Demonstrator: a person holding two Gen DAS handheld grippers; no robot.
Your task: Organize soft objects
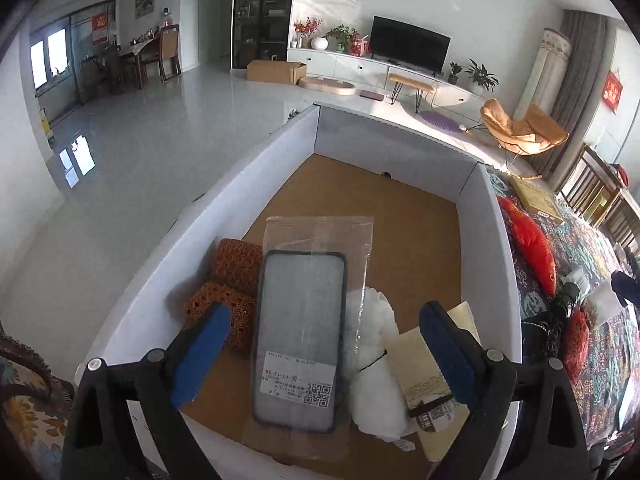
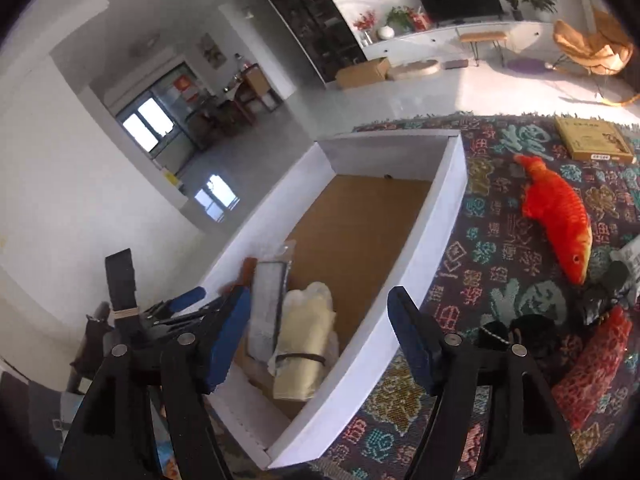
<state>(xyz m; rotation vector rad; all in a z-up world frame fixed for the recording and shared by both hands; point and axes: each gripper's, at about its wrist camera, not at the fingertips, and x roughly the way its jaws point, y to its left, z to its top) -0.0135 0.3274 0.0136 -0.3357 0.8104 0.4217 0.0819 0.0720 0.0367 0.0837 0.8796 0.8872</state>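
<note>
A bright living room, patterned rug [image 2: 500,240] underfoot; the white box [image 1: 496,248] holds the bagged phone case [image 1: 300,340]. Both the left gripper [image 1: 324,352] and right gripper [image 2: 316,332] gape empty. The red plush fish [image 2: 560,216] lies beside the box; I'd pinch its middle gently

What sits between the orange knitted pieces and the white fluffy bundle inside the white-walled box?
A grey phone case in a clear plastic bag lies between the orange knitted pieces and the white fluffy bundle, touching both. The left wrist view shows it best.
</note>
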